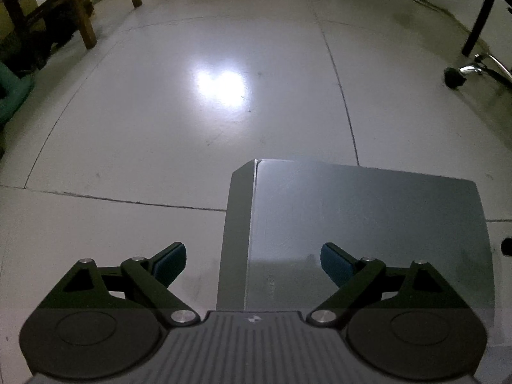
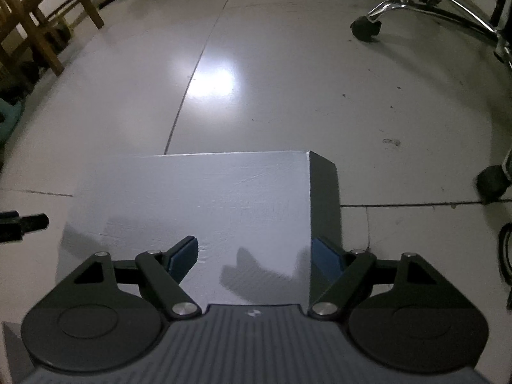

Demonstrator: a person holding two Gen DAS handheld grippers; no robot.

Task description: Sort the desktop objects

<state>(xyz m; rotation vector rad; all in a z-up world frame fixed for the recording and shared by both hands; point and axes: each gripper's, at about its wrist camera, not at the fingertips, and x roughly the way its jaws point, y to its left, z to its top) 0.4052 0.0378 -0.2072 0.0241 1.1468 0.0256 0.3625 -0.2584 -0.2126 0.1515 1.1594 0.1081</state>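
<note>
Claws, left [image 1: 253, 264] and right [image 2: 255, 257], both spread wide above smooth grey box-like tabletop [image 2: 198, 198].

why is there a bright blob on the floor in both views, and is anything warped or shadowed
Left wrist view: a lamp's glare patch on the glossy floor; tile seams bow from fisheye distortion. Right wrist view: the same kind of glare patch, and the right gripper casts a shadow on the pale grey surface; the scene is dim.

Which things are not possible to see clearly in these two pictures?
- Grey table, left wrist view: near part hidden behind the left tool.
- Same table, right wrist view: near edge hidden by the right tool.
- Office chair: seat cut off by the frame.
</note>
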